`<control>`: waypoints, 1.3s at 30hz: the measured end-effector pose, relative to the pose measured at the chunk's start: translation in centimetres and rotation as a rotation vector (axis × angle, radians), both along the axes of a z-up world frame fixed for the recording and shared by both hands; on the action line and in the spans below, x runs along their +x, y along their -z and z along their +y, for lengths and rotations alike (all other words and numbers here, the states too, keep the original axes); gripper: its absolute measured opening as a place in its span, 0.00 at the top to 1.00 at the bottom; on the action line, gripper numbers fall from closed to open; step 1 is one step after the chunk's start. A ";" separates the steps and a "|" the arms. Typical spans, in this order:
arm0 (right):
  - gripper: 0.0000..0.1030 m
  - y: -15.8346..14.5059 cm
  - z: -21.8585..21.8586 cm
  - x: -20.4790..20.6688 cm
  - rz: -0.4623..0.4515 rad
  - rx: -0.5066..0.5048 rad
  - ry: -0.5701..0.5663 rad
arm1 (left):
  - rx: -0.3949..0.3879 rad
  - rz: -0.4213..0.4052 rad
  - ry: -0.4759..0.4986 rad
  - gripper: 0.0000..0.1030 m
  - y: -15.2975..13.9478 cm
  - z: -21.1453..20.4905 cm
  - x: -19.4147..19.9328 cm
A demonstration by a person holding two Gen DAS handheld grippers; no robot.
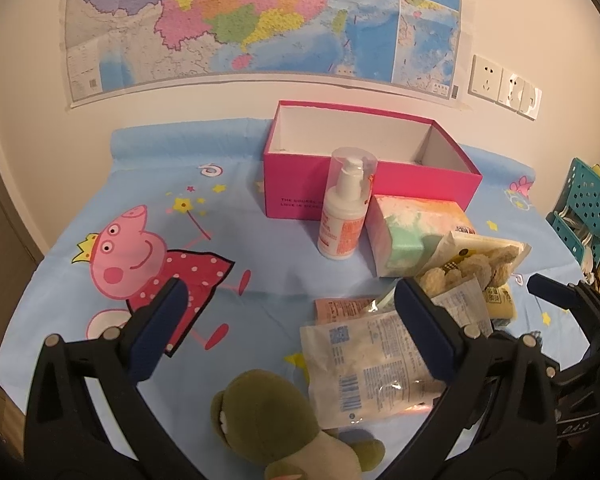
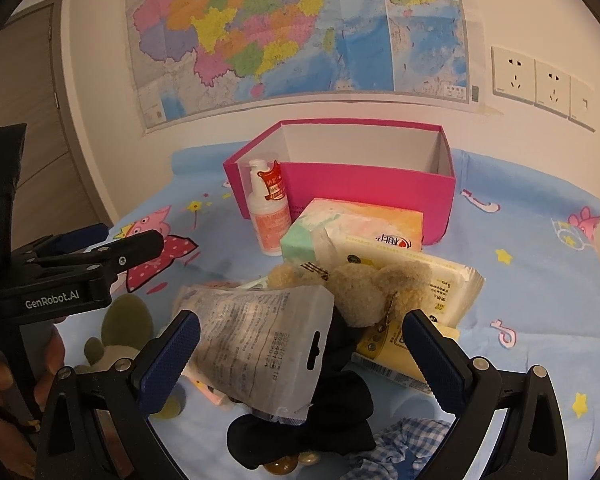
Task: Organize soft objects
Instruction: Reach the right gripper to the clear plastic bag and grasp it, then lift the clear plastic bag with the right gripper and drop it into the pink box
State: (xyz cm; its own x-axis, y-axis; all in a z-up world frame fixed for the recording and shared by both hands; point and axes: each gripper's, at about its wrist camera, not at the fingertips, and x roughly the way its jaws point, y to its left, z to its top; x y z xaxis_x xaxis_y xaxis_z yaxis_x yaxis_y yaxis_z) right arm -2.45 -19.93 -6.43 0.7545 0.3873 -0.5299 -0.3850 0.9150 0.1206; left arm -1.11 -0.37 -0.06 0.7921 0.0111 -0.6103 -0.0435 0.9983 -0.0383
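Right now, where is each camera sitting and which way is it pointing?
Left wrist: on the left gripper, jaws open, above the green plush, facing the pink box and wall map.
Right wrist: on the right gripper, jaws open over a clear packet; the left gripper shows at left.
Shared: box, lotion bottle, tissue pack, map.

The green plush toy (image 1: 276,420) is cut off by the left wrist view's bottom edge. In the right wrist view a printed plastic pouch (image 2: 260,332) hides most of the black sock (image 2: 312,436), and amber beads (image 2: 284,466), perhaps glass, peek out beneath.
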 end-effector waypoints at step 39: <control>0.81 2.2 -1.2 2.2 0.169 0.213 -0.165 | -0.112 0.285 0.479 0.11 4.8 -0.5 2.1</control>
